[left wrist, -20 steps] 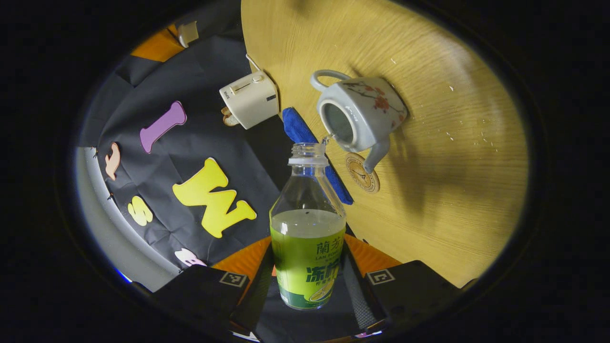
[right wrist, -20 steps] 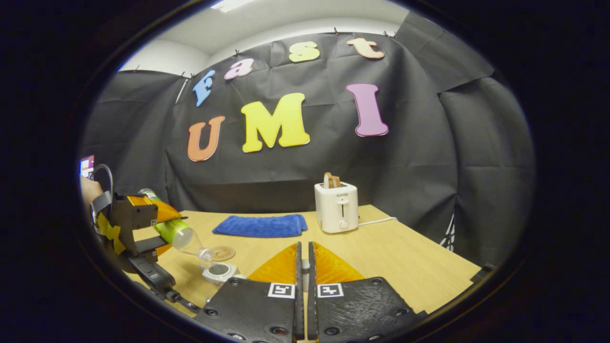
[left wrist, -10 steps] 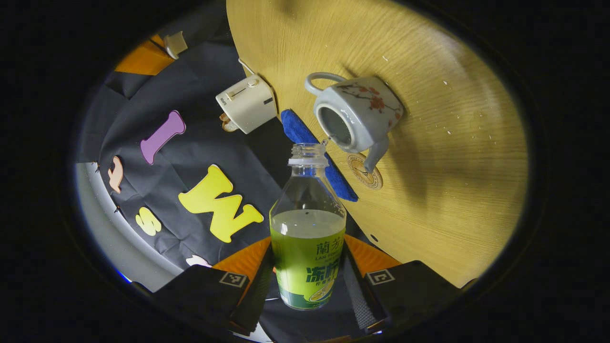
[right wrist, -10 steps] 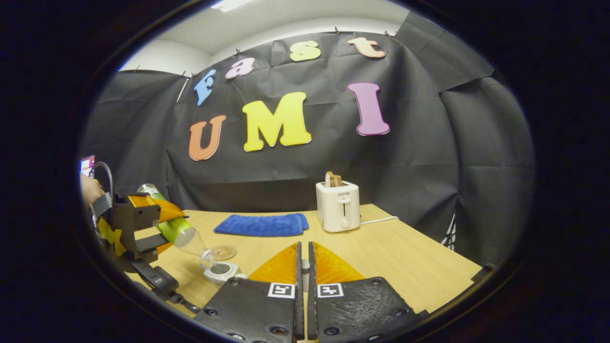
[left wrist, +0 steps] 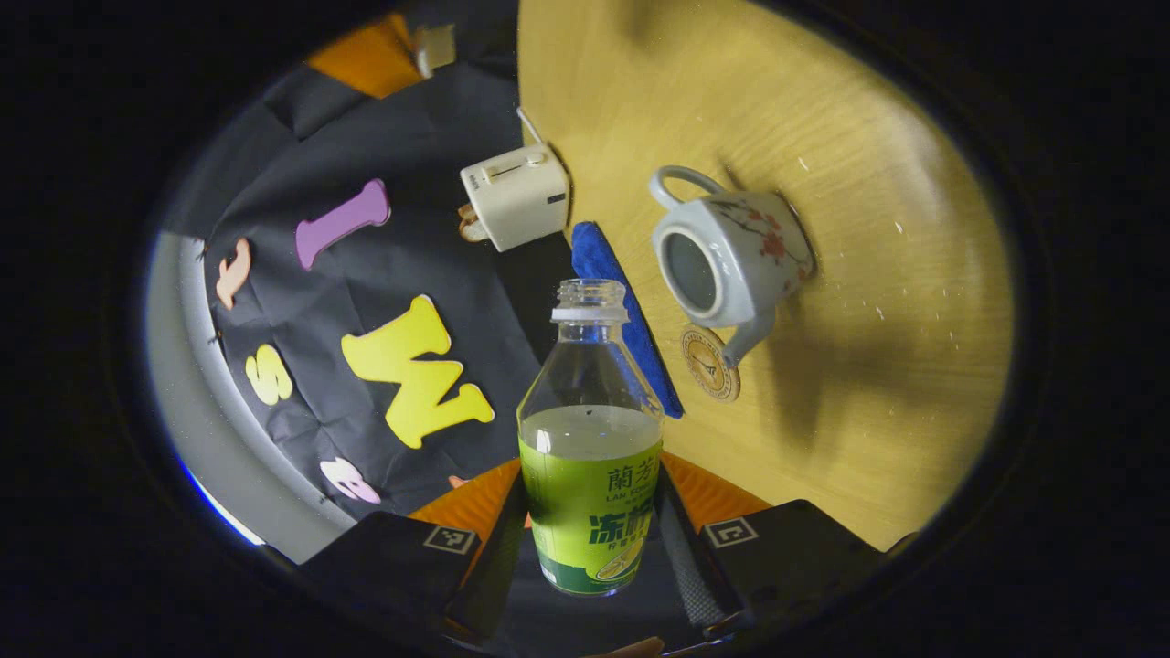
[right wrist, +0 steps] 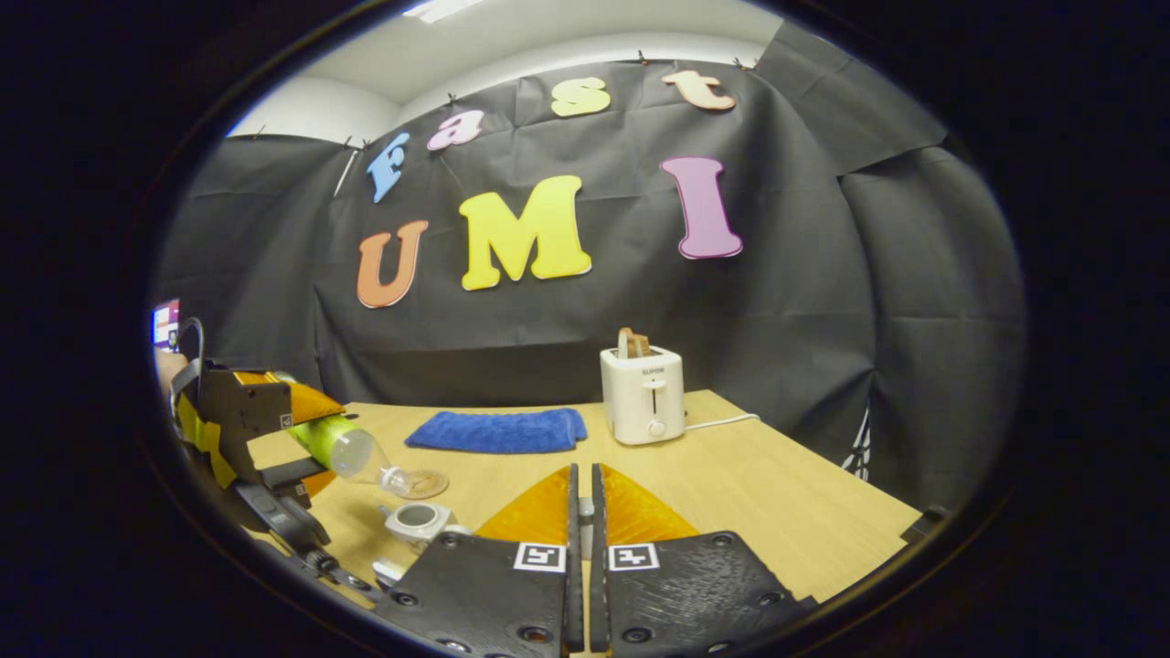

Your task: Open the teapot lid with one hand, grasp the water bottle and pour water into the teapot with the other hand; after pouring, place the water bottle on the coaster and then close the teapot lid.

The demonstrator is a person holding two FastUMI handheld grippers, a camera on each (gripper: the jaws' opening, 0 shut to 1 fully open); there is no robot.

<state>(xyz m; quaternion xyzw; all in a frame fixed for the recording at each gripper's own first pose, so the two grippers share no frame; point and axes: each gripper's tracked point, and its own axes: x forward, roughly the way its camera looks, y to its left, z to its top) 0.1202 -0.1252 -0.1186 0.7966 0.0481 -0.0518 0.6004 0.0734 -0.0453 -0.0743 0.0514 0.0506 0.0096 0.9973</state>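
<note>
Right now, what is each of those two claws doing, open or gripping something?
Left gripper: closed on the water bottle, tipped toward the teapot.
Right gripper: closed; what it holds cannot be told.

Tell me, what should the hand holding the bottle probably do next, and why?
Probably tip the water bottle upright and carry it to the coaster. The left gripper holds it tilted, its mouth beside the open teapot rather than over it, with no stream visible; the coaster by the spout lies bare.
</note>
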